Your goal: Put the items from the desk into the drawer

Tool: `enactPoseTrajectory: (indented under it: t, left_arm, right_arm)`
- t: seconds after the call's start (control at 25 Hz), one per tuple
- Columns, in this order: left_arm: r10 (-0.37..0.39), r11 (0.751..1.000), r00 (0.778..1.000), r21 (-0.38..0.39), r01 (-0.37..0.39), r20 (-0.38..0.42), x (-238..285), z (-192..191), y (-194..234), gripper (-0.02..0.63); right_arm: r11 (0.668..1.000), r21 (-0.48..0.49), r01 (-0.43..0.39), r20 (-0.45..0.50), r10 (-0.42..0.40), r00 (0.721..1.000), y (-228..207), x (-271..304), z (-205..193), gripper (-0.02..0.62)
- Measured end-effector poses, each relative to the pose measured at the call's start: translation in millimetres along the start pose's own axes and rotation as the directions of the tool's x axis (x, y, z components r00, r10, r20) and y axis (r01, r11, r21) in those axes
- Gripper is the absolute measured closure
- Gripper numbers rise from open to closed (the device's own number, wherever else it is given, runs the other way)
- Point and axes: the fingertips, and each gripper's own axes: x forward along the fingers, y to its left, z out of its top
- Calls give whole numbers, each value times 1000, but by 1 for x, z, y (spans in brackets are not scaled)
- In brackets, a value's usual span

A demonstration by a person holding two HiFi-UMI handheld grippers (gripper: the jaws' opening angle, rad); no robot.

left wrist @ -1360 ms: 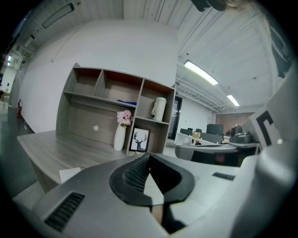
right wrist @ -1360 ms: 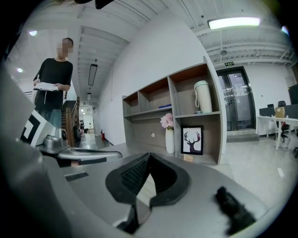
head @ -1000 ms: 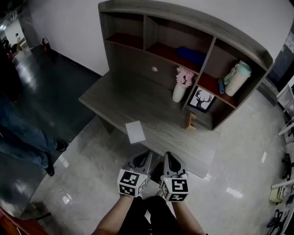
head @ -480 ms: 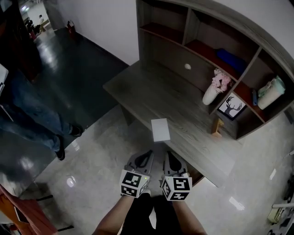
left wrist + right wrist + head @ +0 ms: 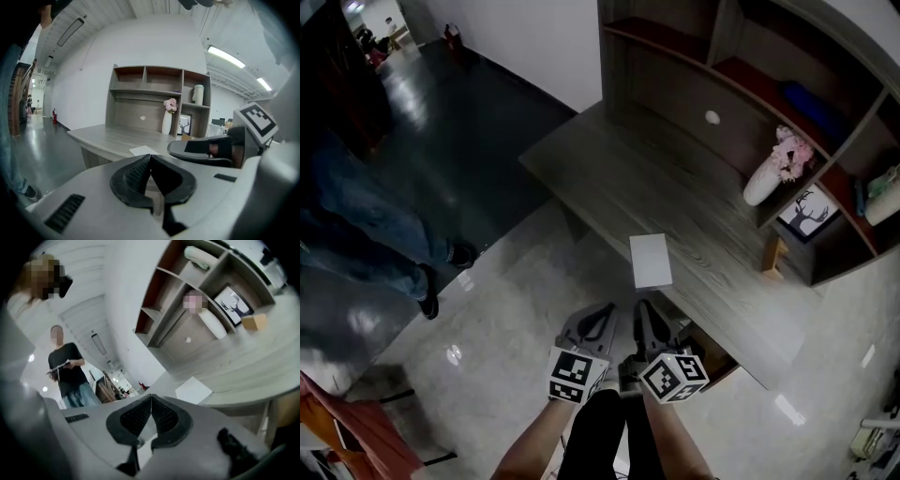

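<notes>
- Bystander in jeans stands on the dark floor, well left of the white card, and has no part in my job.
- Left tongs hang on my side of the card, short of the tabletop edge, with the jaws pressed together on nothing. Shut makes sense, since there is nothing to carry yet.
- Right tongs sit just beside them, likewise closed and empty. They are more directly in line with the card, so I'd take it with these.
- The card itself lies flat by the tabletop's near edge, the closest item to reach.
- Drawer, beyond and right of the card, shows a white knob and a flush front. I judge it must be pulled open first.
- Vase of pink flowers, wooden block and deer picture stand further right of the card, by the shelf unit.
</notes>
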Motion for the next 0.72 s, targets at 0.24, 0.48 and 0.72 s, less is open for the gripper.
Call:
enactPoseTrajectory:
  t: [0.24, 0.48, 0.72]
  left_arm:
    - [1, 1000, 1000, -4, -1, -11, 16, -17, 15, 595]
    - [-6, 1000, 1000, -18, 6, -27, 38, -39, 22, 595]
    - [-9, 999, 999, -36, 8, -31, 54, -54, 29, 595]
  right_arm:
    - [931, 365, -10, 48, -8, 999, -32, 10, -26, 583]
    - [856, 516, -26, 103, -32, 994, -60, 19, -41, 571]
    - [817, 570, -80, 134, 3, 991, -74, 37, -48, 494]
